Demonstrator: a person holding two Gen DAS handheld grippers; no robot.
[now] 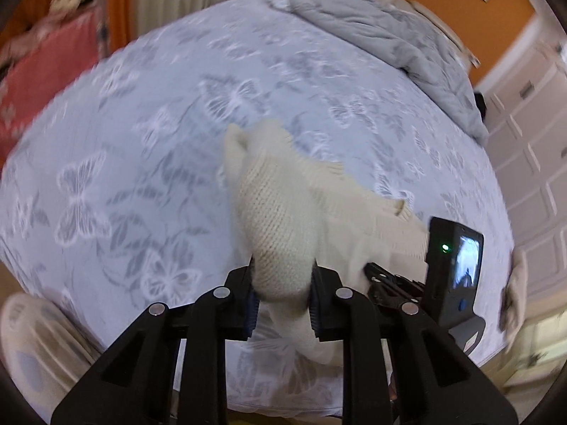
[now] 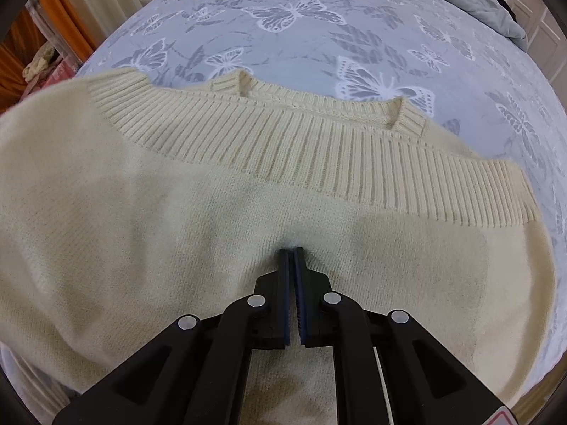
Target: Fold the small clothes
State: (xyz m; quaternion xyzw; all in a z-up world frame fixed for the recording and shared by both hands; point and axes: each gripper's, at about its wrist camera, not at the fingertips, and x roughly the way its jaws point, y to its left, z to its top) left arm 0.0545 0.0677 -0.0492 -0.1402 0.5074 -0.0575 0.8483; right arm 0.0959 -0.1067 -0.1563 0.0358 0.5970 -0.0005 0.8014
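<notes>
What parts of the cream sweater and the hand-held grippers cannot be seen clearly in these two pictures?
- Left wrist view: the sweater is motion-blurred, and the left hand-held gripper covers the clamped part.
- Right wrist view: the sweater's lower part is cut off by the frame edge and hidden behind the right hand-held gripper.
- Right wrist view: whether the closed tips pinch fabric or only press on it.

- Cream knitted sweater fills the lower and middle frame of the right wrist view, ribbed hem running across the middle.
- In the left wrist view, a bunched fold rises at centre.
</notes>
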